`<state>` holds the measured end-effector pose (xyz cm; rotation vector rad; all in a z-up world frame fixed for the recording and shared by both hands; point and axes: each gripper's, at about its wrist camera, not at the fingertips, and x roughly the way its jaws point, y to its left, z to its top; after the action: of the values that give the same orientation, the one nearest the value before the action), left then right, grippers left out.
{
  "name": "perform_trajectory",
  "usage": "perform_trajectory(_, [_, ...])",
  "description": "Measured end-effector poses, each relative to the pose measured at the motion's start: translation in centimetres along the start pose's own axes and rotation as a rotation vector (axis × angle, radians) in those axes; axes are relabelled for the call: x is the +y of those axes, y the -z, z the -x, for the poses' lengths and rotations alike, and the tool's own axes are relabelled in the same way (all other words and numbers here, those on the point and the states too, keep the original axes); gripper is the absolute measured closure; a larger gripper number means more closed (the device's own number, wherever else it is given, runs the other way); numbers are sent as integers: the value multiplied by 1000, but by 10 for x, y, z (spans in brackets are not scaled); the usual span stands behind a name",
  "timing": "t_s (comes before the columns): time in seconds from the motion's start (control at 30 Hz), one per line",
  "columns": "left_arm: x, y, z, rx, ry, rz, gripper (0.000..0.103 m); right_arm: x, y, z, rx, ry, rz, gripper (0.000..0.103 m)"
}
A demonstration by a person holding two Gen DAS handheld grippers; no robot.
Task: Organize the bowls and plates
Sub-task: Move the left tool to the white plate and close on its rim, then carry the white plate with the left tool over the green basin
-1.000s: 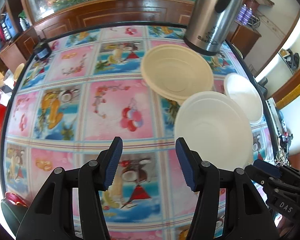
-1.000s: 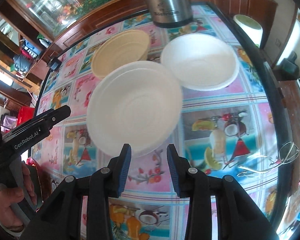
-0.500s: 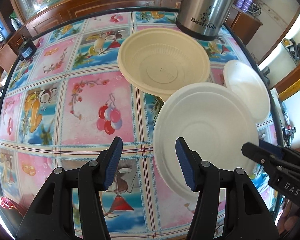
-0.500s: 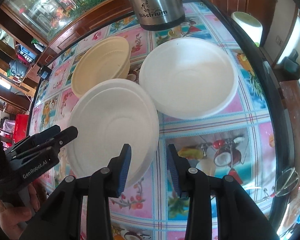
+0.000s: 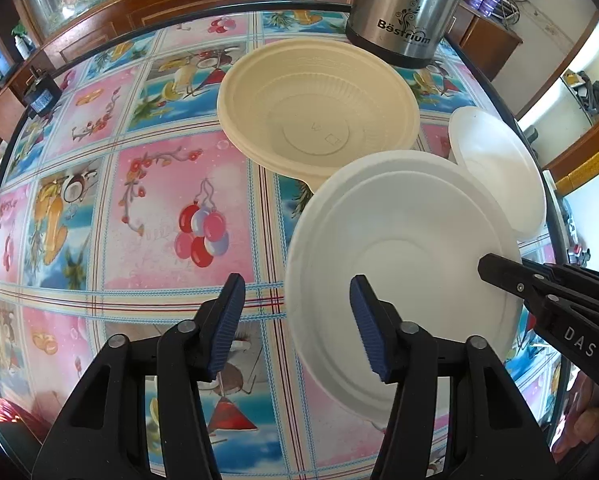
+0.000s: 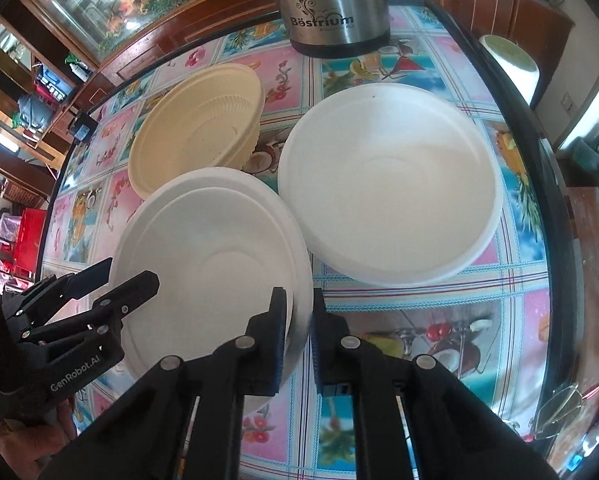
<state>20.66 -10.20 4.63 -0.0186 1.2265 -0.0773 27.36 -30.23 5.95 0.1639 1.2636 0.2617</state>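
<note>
My right gripper is shut on the near rim of a white plate, which seems to be two stacked plates. The plate also shows in the left wrist view, with the right gripper at its right edge. My left gripper is open, its right finger over the plate's left rim, gripping nothing. A cream bowl stands behind the plate, also in the right wrist view. A large white bowl stands to the plate's right, also in the left wrist view.
A steel thermos jug stands at the back of the table, also in the right wrist view. The table has a colourful patterned cloth and a dark rim. A small dark device lies at the far left edge.
Both grippers have moved forward toward the bowls. The right gripper has shut on the white plate's rim. The left gripper's right finger now reaches over the plate's left edge.
</note>
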Motion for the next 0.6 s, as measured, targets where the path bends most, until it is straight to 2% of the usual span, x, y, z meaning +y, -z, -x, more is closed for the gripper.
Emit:
perform_trajectory(0.07, [0,1,-6,28,8,-5,77,1,1,0,-2,-4,10,94])
perform_trajectory(0.17, [1,6,-10,42,9,-13,86,4,1,0,3,-18,18,95])
perform_trajectory(0.6, [25,26,14,30,1,2,87,30,18,7,17,-46,39,95])
